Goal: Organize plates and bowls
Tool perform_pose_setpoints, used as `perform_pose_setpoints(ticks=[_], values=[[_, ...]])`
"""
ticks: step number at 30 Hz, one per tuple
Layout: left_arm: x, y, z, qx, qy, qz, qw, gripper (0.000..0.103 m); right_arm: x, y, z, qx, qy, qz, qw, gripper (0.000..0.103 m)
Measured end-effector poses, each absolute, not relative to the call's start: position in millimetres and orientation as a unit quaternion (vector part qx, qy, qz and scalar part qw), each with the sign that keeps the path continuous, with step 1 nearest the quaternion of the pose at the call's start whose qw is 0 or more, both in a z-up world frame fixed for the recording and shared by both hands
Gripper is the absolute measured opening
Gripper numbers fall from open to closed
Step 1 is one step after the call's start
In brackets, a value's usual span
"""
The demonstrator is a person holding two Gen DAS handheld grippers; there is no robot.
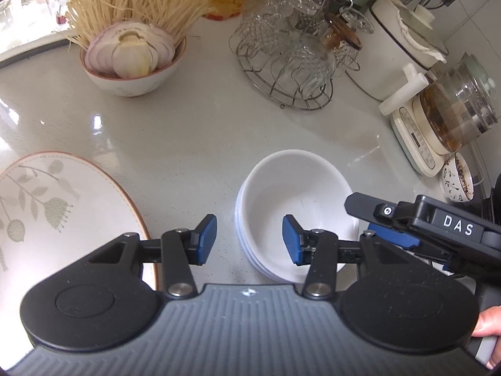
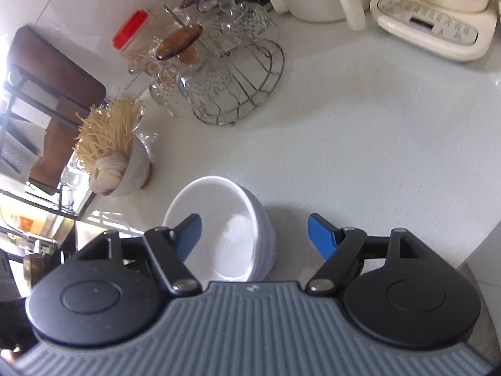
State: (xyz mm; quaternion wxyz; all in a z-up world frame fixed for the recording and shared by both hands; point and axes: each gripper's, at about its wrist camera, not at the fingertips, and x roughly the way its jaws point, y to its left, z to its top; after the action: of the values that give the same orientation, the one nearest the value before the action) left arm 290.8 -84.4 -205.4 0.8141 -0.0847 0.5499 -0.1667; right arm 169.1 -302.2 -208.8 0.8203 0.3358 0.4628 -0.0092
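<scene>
Pale countertop (image 1: pixel 194 131), stacked white bowls (image 1: pixel 297 206) beneath both tongs, left tongs (image 1: pixel 249 239) apart, right tongs (image 2: pixel 253 235) apart, nothing gripped

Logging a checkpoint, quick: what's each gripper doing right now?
Left gripper: open, empty, astride the near rim of the stacked white bowls.
Right gripper: open, holding nothing.

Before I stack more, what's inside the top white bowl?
The top white bowl looks empty, plain white inside. The left gripper's pad covers part of its near side. Bowls nested beneath show only rims.

Stacked white bowls (image 1: pixel 297 194) upright, floral plate (image 1: pixel 62 206) beside — apart.
</scene>
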Motion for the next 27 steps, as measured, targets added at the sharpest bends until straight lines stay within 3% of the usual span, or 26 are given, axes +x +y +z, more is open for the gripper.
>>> perform_pose_setpoints(ticks=[21,26,27], values=[[302.6,-103.7,-222.1,-0.068,0.56,-0.168,0.808,0.051,178.3,-305.3,-229.3,0.355,0.493,0.018,0.794,0.044],[305.3,-104.0,-225.4,-0.065,0.56,-0.168,0.809,0.042,179.9,-304.0,-233.8,0.353,0.498,0.02,0.792,0.036],[305.7,-102.9,-227.0,-0.067,0.562,-0.165,0.808,0.038,180.7,-303.4,-235.0,0.352,0.501,0.021,0.791,0.03]])
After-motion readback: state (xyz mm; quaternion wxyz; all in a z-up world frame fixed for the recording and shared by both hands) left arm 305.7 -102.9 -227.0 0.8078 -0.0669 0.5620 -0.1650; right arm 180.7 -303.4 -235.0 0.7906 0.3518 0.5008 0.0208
